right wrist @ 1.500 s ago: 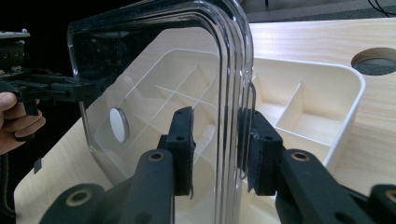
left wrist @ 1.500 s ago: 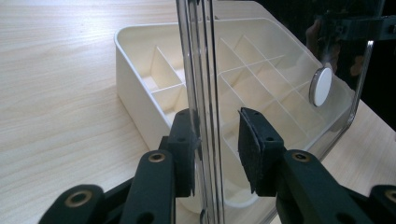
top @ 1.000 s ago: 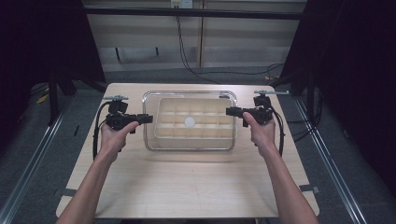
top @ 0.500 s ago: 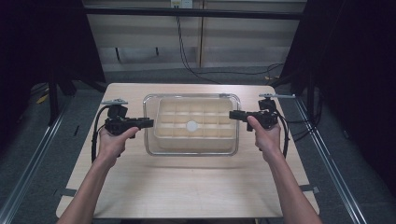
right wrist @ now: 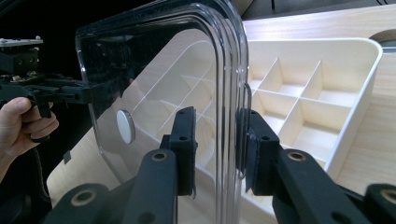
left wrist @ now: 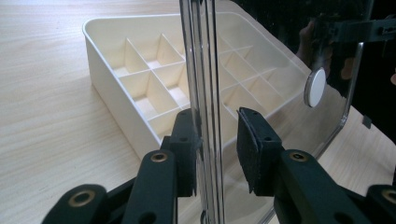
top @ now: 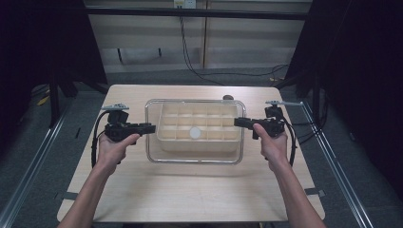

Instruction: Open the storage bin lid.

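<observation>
the left gripper (left wrist: 212,149) has its two black jaws pinching the left edge of a clear plastic lid (left wrist: 205,70). in the left gripper view the rim of the lid stands up between the pads (left wrist: 254,144); the left pad touches it, and the right pad sits just beside it. the right gripper (right wrist: 215,151) pinches the other short edge of the same lid, with the curved rim squeezed between its pads (right wrist: 184,149).

seen from above, the left gripper (top: 151,128) and the right gripper (top: 236,122) hold the clear lid (top: 196,159) flat between them, one at each end. a small white round knob (top: 195,133) sits in the middle of the lid.

under the lid is a cream tray (top: 197,142) with many little square boxes in it. the tray rests on the light wooden table (top: 190,190), near the middle. in both gripper views the lid is above the tray and not touching it.

the person's left hand (top: 114,147) and right hand (top: 273,145) hold the grippers, and the arms come in from the bottom. a black cable (top: 95,142) hangs from the left gripper.
</observation>
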Demonstrator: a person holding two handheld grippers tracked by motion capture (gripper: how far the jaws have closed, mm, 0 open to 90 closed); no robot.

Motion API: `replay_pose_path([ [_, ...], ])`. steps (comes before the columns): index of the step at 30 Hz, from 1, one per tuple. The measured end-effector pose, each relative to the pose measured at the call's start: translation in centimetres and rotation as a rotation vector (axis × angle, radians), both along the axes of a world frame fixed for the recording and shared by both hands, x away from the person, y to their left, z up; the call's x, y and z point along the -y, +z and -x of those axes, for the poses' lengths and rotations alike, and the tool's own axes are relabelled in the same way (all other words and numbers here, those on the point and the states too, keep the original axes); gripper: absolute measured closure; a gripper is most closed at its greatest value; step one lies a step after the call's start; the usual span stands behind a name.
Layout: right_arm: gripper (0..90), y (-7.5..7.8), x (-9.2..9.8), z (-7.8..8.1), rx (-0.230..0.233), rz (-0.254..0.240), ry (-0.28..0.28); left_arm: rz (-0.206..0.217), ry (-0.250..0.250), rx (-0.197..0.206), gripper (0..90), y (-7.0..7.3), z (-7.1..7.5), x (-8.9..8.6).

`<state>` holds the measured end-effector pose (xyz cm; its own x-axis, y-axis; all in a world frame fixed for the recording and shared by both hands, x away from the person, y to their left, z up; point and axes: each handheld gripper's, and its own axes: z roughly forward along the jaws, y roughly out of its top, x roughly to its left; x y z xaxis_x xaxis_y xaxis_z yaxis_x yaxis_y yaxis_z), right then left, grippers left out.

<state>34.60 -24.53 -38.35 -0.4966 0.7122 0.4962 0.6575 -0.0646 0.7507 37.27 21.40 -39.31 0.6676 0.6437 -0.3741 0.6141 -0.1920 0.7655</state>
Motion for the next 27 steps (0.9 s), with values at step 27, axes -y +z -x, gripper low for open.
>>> replay_pose_path([
  [27,69.7,-1.0,-0.5,4.7,-0.055,-0.016,0.022,0.01,0.005,-0.034,69.1,-1.3,5.4,-0.8],
])
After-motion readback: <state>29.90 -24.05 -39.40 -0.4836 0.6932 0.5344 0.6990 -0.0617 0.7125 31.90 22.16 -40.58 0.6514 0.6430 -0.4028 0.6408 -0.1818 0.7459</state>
